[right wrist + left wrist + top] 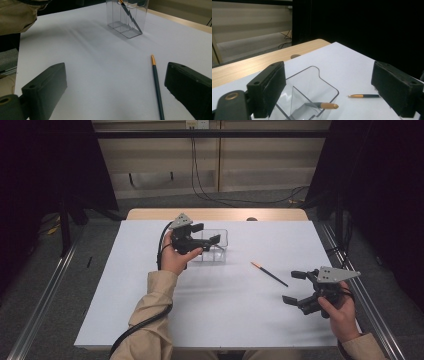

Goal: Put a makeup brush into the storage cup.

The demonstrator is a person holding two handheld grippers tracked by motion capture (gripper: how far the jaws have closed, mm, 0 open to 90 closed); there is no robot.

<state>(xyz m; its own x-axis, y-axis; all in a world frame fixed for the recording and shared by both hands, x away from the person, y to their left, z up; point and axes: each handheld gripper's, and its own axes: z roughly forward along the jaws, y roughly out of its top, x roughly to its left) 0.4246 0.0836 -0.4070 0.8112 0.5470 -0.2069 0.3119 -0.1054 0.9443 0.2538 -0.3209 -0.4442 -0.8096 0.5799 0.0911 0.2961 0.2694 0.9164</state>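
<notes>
My right gripper (115, 97) sits nearest me with its jaws wide and empty, the second dark pen (156, 85) lying flat on the white table (150, 320) just ahead of it. Farther out, my left gripper (329, 92) hangs wide over the clear plastic holder (322, 82), a pen (325, 105) leaning inside, apparently just dropped. Next I judge the right must straddle the loose pen's barrel squarely, clamp it, and carry it to the holder.

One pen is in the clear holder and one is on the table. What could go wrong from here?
1. The left gripper hangs open right over the clear holder; pulling away carelessly might tip it.
2. The pen in the holder leans slanted, so a nudge could knock it out.
3. The loose pen lies flat between the right gripper jaws; a shallow pinch may roll it.
</notes>
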